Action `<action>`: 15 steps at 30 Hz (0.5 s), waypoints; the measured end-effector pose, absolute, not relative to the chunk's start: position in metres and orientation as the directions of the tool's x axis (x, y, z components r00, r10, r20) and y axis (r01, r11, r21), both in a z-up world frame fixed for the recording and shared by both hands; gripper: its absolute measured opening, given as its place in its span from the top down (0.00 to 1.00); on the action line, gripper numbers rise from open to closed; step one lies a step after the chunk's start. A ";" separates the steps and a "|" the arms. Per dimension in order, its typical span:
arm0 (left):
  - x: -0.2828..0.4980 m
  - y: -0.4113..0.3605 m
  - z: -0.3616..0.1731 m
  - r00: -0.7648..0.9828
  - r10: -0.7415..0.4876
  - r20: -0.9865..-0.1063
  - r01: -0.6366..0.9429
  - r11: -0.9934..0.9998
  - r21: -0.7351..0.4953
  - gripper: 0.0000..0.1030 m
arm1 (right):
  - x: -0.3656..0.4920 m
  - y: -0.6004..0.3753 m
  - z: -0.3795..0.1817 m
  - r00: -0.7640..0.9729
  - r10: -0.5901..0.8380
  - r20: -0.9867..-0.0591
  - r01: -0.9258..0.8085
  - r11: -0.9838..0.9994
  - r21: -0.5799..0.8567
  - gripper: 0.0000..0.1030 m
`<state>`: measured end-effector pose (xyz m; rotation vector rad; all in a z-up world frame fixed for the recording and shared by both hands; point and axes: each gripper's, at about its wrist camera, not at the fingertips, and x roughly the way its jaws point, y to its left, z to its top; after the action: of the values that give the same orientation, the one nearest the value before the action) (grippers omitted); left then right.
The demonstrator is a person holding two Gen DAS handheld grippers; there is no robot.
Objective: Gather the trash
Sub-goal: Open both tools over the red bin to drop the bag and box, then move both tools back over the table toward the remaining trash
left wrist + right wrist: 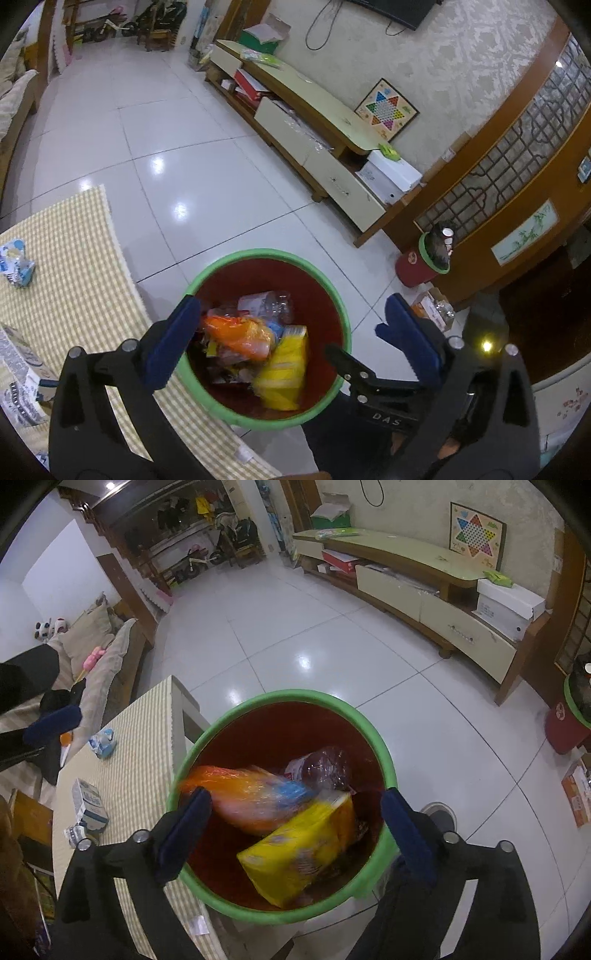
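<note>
A red bin with a green rim (258, 254) (295, 696) stands on the floor beside the table. It holds an orange plastic bag (236, 334) (236, 794), a yellow packet (284, 369) (299, 853) and a clear crushed bottle (273, 304) (325, 764). My left gripper (288, 325) is open and empty above the bin. My right gripper (295, 819) is open and empty above the bin too. Crumpled cartons lie on the checked tablecloth: a blue and white one (16, 266) (103, 743) and a white one (86, 805).
The table with the checked cloth (74, 258) (147, 760) is left of the bin. A second red bin (424, 258) (569, 720) stands by the wooden partition. A low TV cabinet (303, 122) (406, 572) lines the wall. A sofa (103, 653) is at left.
</note>
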<state>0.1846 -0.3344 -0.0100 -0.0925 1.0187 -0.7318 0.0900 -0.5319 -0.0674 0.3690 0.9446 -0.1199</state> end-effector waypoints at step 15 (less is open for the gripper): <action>0.163 -0.227 0.025 0.470 -0.487 -0.736 0.399 0.861 -0.316 0.05 | 0.087 -0.470 -0.026 0.632 0.097 -0.769 0.143 0.961 0.238 0.09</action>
<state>0.1635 -0.2274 0.0252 -0.1047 0.9353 -0.5440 0.0867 -0.4698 -0.0259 0.2897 0.8896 -0.0266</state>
